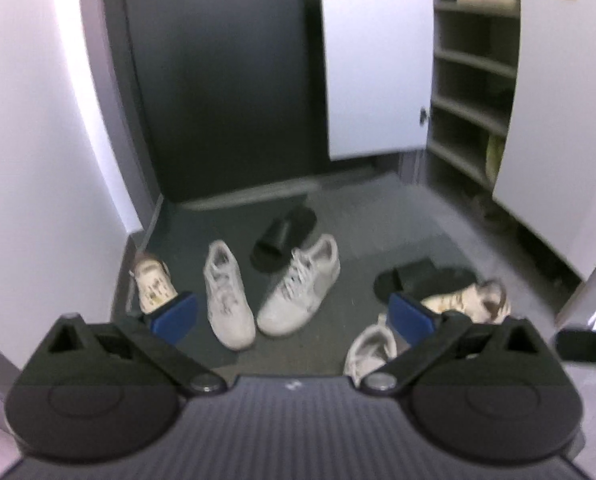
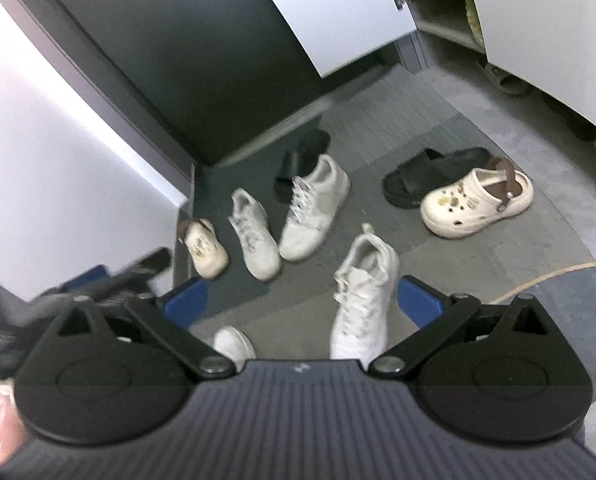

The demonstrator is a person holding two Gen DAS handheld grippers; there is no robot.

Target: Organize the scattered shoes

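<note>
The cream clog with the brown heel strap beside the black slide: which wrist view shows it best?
The right wrist view. There the cream clog with the brown heel strap lies whole and sharp, charms and strap visible, touching the black slide. In the left wrist view that clog is blurred and partly hidden behind the left gripper.
</note>
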